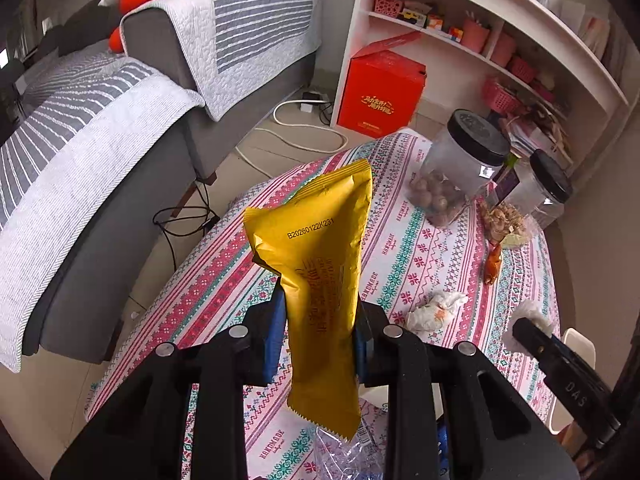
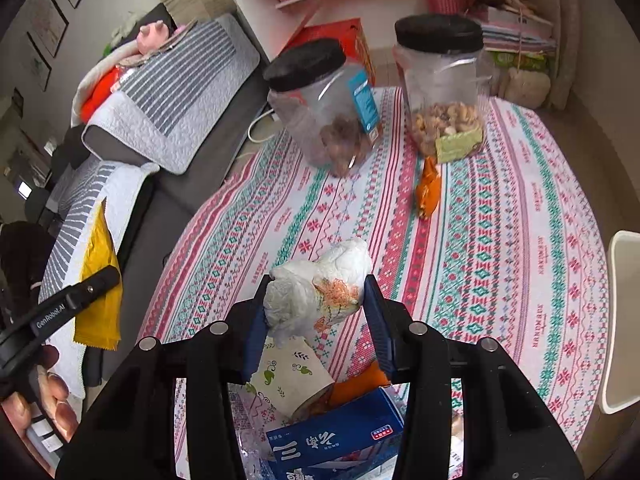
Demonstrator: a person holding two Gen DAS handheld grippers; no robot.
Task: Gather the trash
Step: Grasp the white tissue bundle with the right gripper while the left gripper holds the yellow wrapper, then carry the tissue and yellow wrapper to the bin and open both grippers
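My left gripper [image 1: 320,336] is shut on a yellow snack wrapper [image 1: 320,272], which stands upright above the patterned tablecloth [image 1: 420,248]. My right gripper [image 2: 316,304] is shut on a crumpled white tissue [image 2: 308,296] with an orange stain, held above the table. In the left wrist view a crumpled tissue [image 1: 434,312] lies on the cloth, and the right gripper's finger [image 1: 536,336] shows a white wad at its tip. An orange wrapper [image 2: 428,192] lies near the jars. Below the right gripper sit a paper cup [image 2: 292,376], a blue carton [image 2: 336,440] and clear plastic.
Two clear jars with black lids [image 2: 324,108] [image 2: 444,88] stand at the far side of the table. A grey sofa [image 1: 120,200] runs along the left, with cables on the floor. A red box [image 1: 380,92] and white shelves stand behind. A white chair [image 2: 624,320] is at right.
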